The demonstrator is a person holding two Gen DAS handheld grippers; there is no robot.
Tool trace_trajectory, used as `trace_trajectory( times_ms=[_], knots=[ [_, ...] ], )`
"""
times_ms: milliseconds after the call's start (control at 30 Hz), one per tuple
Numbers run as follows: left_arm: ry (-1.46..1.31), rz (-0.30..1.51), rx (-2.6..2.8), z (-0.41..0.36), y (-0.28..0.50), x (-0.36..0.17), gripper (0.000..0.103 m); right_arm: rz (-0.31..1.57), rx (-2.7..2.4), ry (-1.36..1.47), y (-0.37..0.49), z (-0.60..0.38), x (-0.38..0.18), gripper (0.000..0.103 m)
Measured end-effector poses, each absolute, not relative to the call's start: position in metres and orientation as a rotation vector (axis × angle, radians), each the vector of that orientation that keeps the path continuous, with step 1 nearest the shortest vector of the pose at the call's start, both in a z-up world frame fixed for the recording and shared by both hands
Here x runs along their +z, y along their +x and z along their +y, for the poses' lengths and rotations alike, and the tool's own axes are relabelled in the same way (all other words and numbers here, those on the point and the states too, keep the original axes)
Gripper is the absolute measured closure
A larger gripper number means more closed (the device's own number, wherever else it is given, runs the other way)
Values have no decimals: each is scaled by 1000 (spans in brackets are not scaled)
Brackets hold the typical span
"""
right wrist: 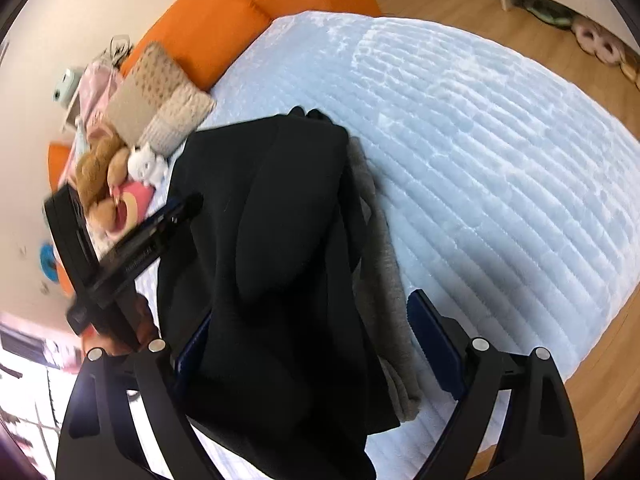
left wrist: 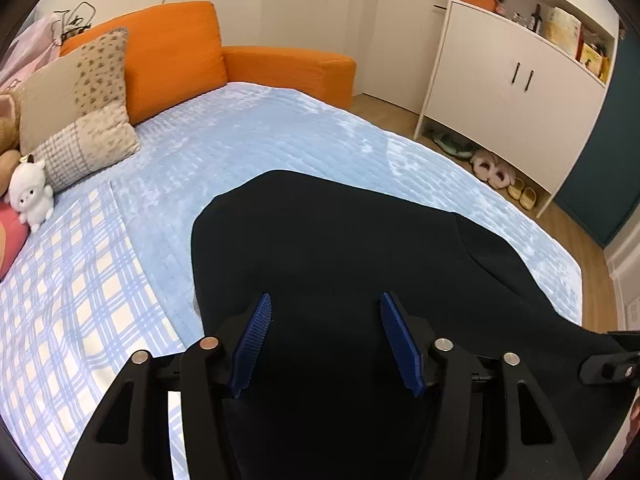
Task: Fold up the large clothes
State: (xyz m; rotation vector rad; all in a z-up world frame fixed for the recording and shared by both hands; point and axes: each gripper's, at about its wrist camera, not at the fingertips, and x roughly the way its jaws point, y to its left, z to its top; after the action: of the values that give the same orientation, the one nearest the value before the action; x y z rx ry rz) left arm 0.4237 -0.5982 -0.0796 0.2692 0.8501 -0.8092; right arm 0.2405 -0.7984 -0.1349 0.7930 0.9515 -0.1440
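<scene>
A large black garment lies spread on the light blue quilted bed cover. My left gripper is open, its blue pads wide apart just above the garment's near part. In the right wrist view the black garment lies folded over in layers, with a grey garment under its right side. My right gripper is open, its jaws wide apart over the garment, which drapes over the left pad. The left gripper shows blurred at the left there.
An orange sofa back and patterned pillows line the bed's far side, with plush toys at the left. A white cabinet with slippers beneath stands on the wooden floor to the right.
</scene>
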Motion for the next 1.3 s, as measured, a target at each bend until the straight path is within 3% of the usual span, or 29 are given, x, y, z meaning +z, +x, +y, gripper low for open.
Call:
trace_trajectory(
  times_ms=[533,667,833,1067,1300],
  knots=[
    [382,784,-703,-609,411,-95,44,821,-138,925,211,-811,-124,19],
    [307,817,-696,-592,422,-105,44,580,-245,1012,157,-866,-77,8],
    [260,847,-703,-584,423,-94,45,568,-253,931,135,-870,-33,6],
    [106,906,-821,-556,398,-70,45,594,-56,797,156,-804,-1,7],
    [87,871,-876,-533,336,-61,45,742,43,729,210,-745,-45,44]
  ],
)
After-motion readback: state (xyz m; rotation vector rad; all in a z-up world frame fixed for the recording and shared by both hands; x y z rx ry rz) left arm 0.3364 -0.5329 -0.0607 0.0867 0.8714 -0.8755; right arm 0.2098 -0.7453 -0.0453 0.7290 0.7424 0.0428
